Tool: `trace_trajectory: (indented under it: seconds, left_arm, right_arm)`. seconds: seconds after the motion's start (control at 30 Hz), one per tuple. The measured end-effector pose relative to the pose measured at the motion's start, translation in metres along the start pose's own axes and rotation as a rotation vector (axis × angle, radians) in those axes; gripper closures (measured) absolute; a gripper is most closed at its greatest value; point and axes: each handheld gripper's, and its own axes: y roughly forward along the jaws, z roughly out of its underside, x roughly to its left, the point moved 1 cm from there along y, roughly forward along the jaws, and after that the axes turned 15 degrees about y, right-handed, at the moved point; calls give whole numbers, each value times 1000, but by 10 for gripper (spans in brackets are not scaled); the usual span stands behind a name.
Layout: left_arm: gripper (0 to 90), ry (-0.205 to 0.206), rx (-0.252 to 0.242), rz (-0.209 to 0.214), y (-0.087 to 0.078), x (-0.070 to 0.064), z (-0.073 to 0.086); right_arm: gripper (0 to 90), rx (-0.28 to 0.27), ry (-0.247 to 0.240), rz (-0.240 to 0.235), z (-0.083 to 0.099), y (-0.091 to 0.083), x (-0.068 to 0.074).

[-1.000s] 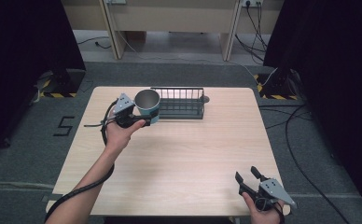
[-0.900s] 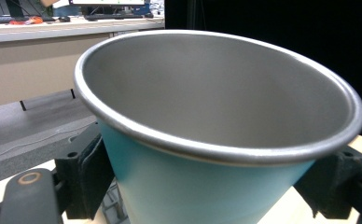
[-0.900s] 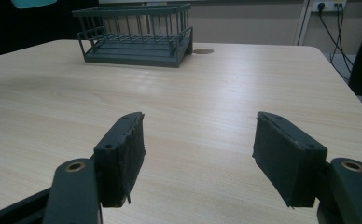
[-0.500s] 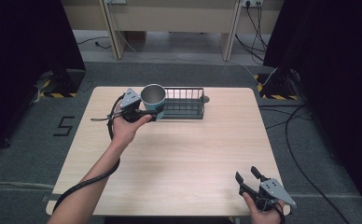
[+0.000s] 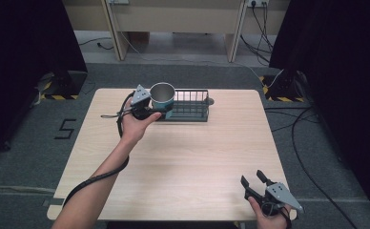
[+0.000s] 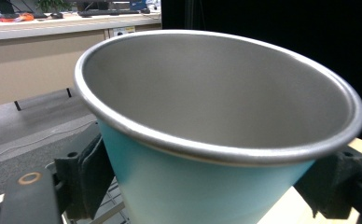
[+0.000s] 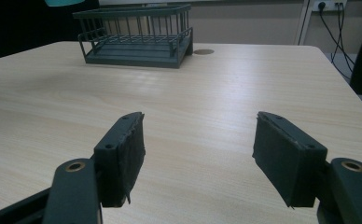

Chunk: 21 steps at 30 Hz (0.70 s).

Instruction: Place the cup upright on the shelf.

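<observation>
Two grippers: left gripper (image 5: 155, 112) clamped on teal cup (image 5: 162, 97) above rack (image 5: 189, 106), right gripper (image 5: 254, 184) wide apart.

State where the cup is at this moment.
In the high view the cup is held in the left gripper at the far left of the table, at the left end of the wire basket.

The high view looks forward and down from above the person's side, taking in the whole table (image 5: 183, 157) and the floor beyond. The left gripper view sits very close behind a cup (image 6: 216, 140) — facing a far wall with a counter. The right gripper view looks low along the tabletop (image 7: 216, 93) toward the wire basket (image 7: 135, 35) at the far edge — the basket (image 5: 188, 106) also appears from above.
</observation>
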Motion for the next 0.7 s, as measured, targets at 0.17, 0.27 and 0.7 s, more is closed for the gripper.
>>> trace_trajectory:
  seconds: [0.17,0.27,0.7]
  left_arm:
    - [156,-4,2,1,7,0,0]
    - [156,-8,-3,-2,11,1,-2]
    - [157,-9,-1,-12,30,5,-12]
  right_arm:
    - [342,1,-1,-1,0,0,0]
    - [342,3,-1,-1,0,0,0]
    - [342,1,4,-4,0,1,-1]
